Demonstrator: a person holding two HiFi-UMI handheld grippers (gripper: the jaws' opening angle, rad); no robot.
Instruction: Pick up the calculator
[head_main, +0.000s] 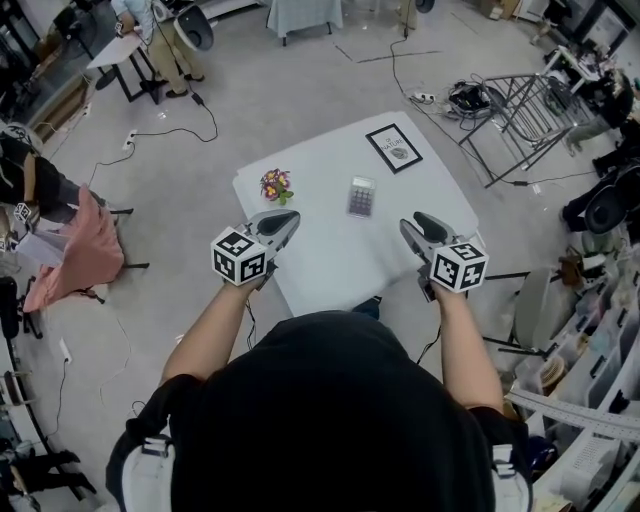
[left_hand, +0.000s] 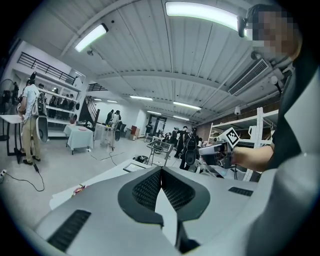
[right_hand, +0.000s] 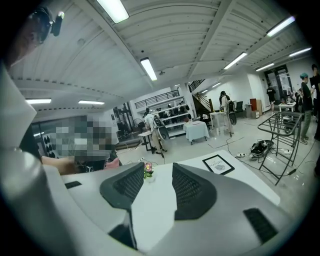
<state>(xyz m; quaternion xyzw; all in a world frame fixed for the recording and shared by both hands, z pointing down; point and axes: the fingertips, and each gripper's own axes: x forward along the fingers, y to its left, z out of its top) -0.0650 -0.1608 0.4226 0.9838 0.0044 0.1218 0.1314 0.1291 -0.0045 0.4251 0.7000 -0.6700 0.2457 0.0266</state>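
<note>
Over the near side of the white tabletop (head_main: 330, 265), left tongs (head_main: 284, 220) pressed shut tip to tip on nothing, right tongs (head_main: 418, 226) parted with only bare tabletop in the gap. Farther out, a framed picture (head_main: 394, 147) at the far corner, the calculator (head_main: 361, 197) lying flat nearer, well apart from both tongs, and a flower bunch (head_main: 276, 185) by the left edge. Looks like the approach step, nothing lifted yet; calls next for bringing the open right tongs forward and down astride the calculator, then closing.
</note>
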